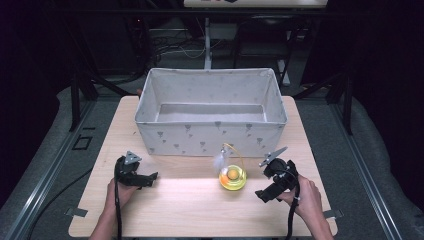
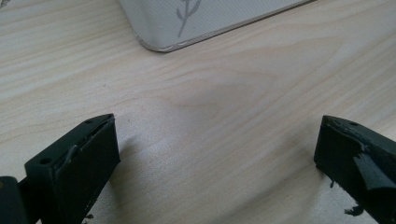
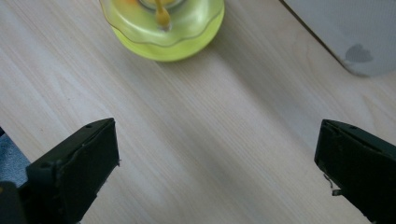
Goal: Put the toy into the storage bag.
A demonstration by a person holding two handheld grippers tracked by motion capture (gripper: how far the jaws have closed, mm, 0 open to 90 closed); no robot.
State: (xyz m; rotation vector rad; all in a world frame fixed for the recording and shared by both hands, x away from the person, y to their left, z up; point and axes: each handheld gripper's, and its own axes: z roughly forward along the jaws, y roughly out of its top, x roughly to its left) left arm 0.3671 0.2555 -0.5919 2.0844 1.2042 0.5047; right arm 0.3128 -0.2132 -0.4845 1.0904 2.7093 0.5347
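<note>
A: High view check: yellow cat toy (image 1: 232, 177) sits on the bench (image 1: 200, 210), near the front wall of the fabric storage bin (image 1: 210, 137), a bit right of the bench's middle.

B: Look of it?

A: Translucent yellow-green dome base with a scalloped rim, orange ball inside, thin wire arcing up with a pale feather tuft at the end. In the right gripper view the base (image 3: 163, 28) is just ahead of the jaws, not between them.

B: Grippers?

A: Right gripper (image 1: 264, 194) rests low by the bench's right edge, jaws spread wide, holding nothing. It's angled toward the toy, likely lined up for a grab at the base. Left gripper (image 1: 152, 176) is toward the left edge, jaws also wide apart and empty, pointed along the bench; its own view has bare wood and a bottom corner of the bin (image 2: 159, 44).

B: Why the bin there?

A: Open top, empty inside, at the back of the bench. My read: it's the drop target.
</note>
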